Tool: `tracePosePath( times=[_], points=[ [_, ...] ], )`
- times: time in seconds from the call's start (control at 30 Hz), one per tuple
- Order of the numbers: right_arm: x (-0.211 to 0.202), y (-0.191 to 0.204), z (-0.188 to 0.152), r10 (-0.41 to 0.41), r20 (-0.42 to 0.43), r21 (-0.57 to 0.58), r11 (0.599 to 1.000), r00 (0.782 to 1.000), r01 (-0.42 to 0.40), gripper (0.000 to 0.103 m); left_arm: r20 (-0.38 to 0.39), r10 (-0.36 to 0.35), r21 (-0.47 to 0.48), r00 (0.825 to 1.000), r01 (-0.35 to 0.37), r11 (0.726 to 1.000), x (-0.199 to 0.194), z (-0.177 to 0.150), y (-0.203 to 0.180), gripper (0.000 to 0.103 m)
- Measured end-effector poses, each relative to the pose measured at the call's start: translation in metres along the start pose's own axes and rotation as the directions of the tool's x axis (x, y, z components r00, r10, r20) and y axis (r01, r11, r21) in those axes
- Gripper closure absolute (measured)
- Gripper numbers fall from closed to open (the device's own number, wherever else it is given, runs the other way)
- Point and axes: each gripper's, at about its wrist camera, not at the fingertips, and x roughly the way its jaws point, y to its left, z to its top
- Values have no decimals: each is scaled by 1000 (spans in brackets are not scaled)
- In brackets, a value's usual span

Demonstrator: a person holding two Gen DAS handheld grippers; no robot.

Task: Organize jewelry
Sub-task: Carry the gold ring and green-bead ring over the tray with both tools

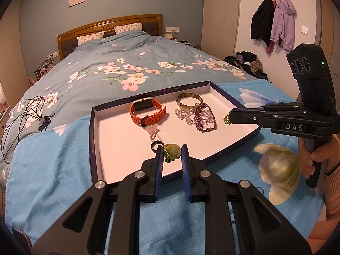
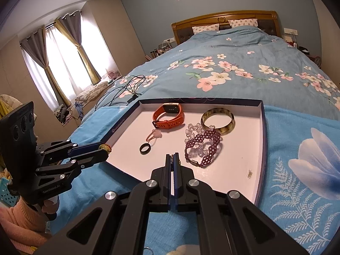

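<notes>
On the bed (image 1: 131, 63), a shallow dark-blue cardboard tray with a white floor (image 1: 119, 148) lies on a light-blue cloth. The left tongs (image 1: 172, 151) are clamped on a pale green carved pendant on a green cord (image 1: 172, 150) at the tray's 6 o'clock edge, beside a black ring (image 1: 155, 145). The right tongs (image 2: 172, 157) are pressed together; in the left view green beads (image 1: 227, 120) show at their tip, at 3 o'clock. An orange-strapped watch (image 1: 147, 111) sits toward 12 o'clock.

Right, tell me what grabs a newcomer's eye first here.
The shallow white-lined tray on the blue blanket, holding an orange watch, a mottled bangle and purple beaded bracelets. At its near edge, the left gripper clamps a green pendant.
</notes>
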Motion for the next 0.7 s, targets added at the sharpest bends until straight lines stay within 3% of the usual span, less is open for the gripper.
tracePosePath(
  times=[0.7],
  points=[
    [22, -5, 2, -21, -51, 12, 1000, 998, 22, 102, -35, 4, -16, 999, -5, 1000, 23, 3, 6, 86]
  ],
)
